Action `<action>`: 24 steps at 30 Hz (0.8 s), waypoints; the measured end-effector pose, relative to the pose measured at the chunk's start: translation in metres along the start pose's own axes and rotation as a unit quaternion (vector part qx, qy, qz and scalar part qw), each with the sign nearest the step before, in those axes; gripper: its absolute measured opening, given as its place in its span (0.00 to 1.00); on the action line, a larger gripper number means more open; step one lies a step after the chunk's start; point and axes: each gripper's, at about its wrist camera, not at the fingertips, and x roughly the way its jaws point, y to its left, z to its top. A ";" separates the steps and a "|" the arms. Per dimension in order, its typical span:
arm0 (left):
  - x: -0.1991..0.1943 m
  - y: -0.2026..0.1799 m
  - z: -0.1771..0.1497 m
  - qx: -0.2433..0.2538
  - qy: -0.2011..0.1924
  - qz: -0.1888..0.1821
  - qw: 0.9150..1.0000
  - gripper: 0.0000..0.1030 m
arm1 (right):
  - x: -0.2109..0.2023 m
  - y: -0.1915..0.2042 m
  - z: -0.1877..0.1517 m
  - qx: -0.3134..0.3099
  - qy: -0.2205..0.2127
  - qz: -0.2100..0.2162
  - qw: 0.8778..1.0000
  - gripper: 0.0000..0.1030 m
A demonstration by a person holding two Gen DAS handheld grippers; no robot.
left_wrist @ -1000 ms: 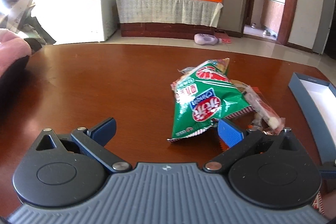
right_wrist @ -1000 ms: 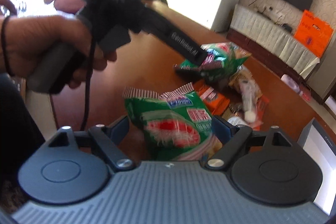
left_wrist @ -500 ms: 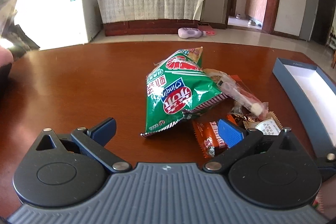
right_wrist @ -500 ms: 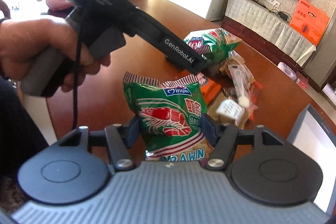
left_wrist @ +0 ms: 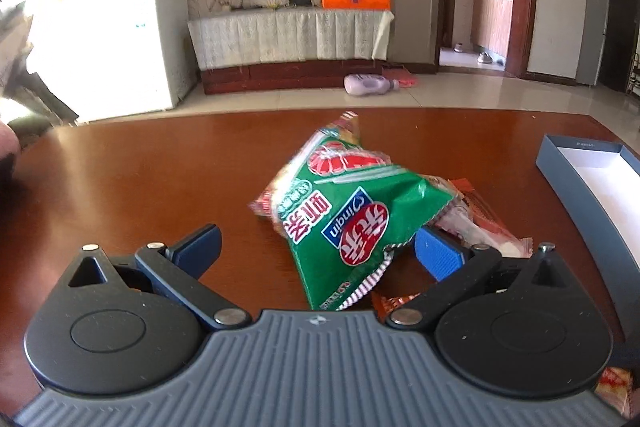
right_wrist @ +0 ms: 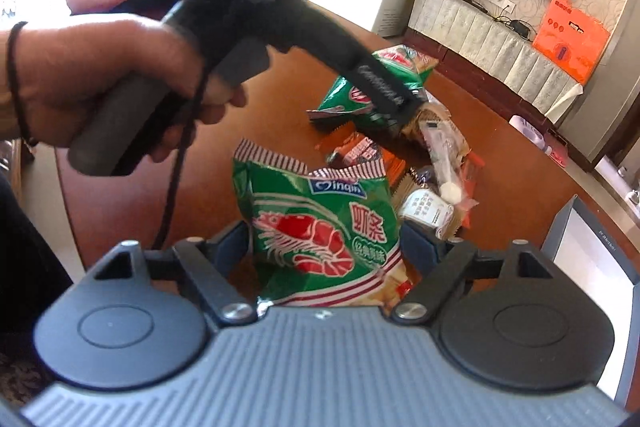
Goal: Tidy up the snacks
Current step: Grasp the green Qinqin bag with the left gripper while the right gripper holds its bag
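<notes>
On a brown table [left_wrist: 140,167], the left gripper [left_wrist: 316,247] gapes wide around one green prawn-cracker bag [left_wrist: 348,215]; the right gripper [right_wrist: 324,239] clamps another green bag [right_wrist: 320,227], near the snack pile [right_wrist: 420,163].

One green prawn-cracker bag [right_wrist: 320,231] stands upright apart from another green bag [left_wrist: 352,223] atop small wrapped snacks [right_wrist: 432,163].

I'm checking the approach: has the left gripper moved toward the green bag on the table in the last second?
Yes. The left gripper has closed in on the green bag: judged against the table, the bag now sits between its open fingers.
</notes>
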 end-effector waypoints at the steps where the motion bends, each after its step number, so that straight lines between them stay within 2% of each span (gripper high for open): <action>1: 0.005 -0.001 0.001 0.001 0.003 0.000 1.000 1.00 | 0.001 0.000 0.001 0.001 0.000 0.000 1.000 0.82; 13: 0.066 -0.013 0.015 0.018 0.061 -0.013 0.998 1.00 | 0.007 -0.003 0.001 0.002 0.004 0.001 1.000 0.82; 17: 0.078 -0.009 0.019 0.021 0.056 -0.030 0.998 1.00 | 0.008 -0.003 0.001 0.000 0.001 0.003 1.000 0.81; 18: 0.081 -0.008 0.020 0.019 0.057 -0.032 0.998 0.96 | 0.008 -0.004 0.001 0.001 0.002 0.005 1.000 0.76; 19: 0.082 -0.007 0.020 0.019 0.054 -0.032 0.998 0.88 | 0.007 -0.005 0.001 0.003 0.002 0.007 1.000 0.73; 21: 0.083 -0.007 0.020 0.022 0.051 -0.038 0.998 0.85 | 0.005 -0.008 0.001 0.011 0.005 0.017 1.000 0.64; 24: 0.084 -0.006 0.021 0.028 0.040 -0.049 0.998 0.79 | 0.001 -0.012 0.002 0.015 0.006 0.020 1.000 0.61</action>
